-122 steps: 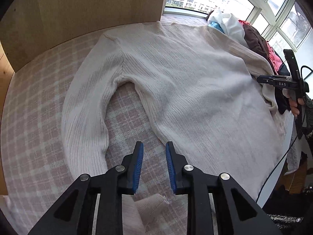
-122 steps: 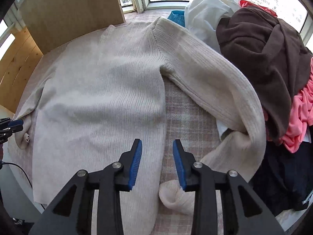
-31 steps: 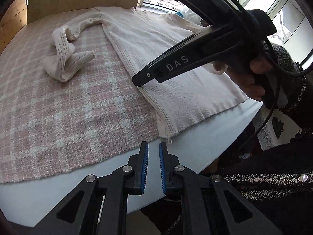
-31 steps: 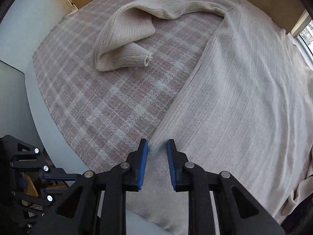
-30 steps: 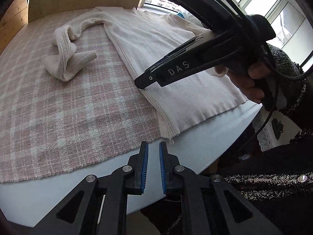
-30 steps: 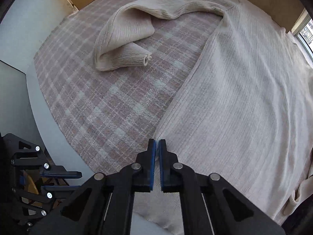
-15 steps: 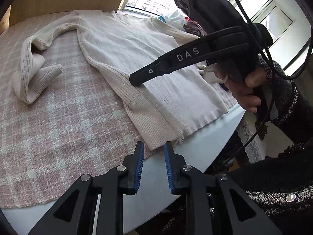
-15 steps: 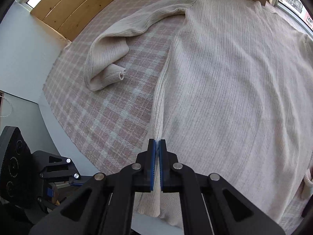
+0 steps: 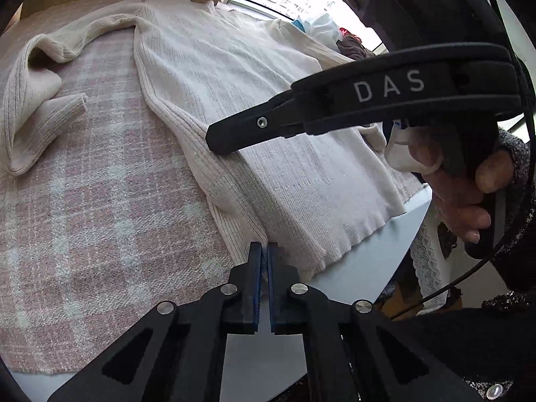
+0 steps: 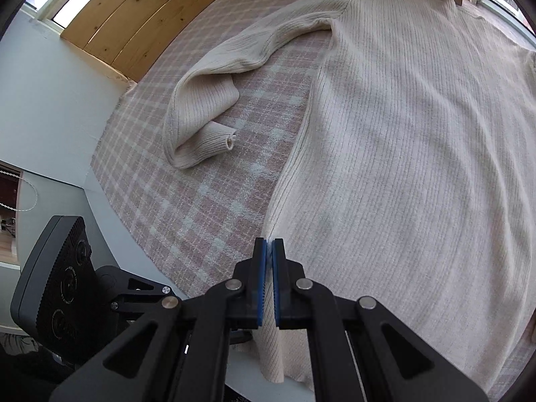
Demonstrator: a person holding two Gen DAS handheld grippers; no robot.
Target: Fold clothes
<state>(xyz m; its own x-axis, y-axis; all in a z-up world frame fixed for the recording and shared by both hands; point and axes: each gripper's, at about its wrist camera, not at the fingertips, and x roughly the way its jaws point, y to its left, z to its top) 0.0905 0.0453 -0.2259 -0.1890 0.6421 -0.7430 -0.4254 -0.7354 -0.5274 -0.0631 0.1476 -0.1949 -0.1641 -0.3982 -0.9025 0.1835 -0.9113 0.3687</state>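
right wrist: tongs (image 10: 268, 246) pinch sweater (image 10: 418, 140) edge.

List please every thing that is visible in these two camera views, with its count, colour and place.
Sweater: one, cream ribbed knit, spread flat on the cloth; its sleeve lies bent double beside the body.
Plaid cloth: one, pink and white, covers the table.
Table: one, pale grey, edge showing under the cloth.
Wooden panel: light brown, behind the table.
Clothes pile: dark and white pieces, far end by the window.
Left gripper: black with blue pads, shut on the sweater's hem corner.
Right gripper: black, blue pads, shut on the sweater's side edge.
Hand: holds the right gripper's handle.
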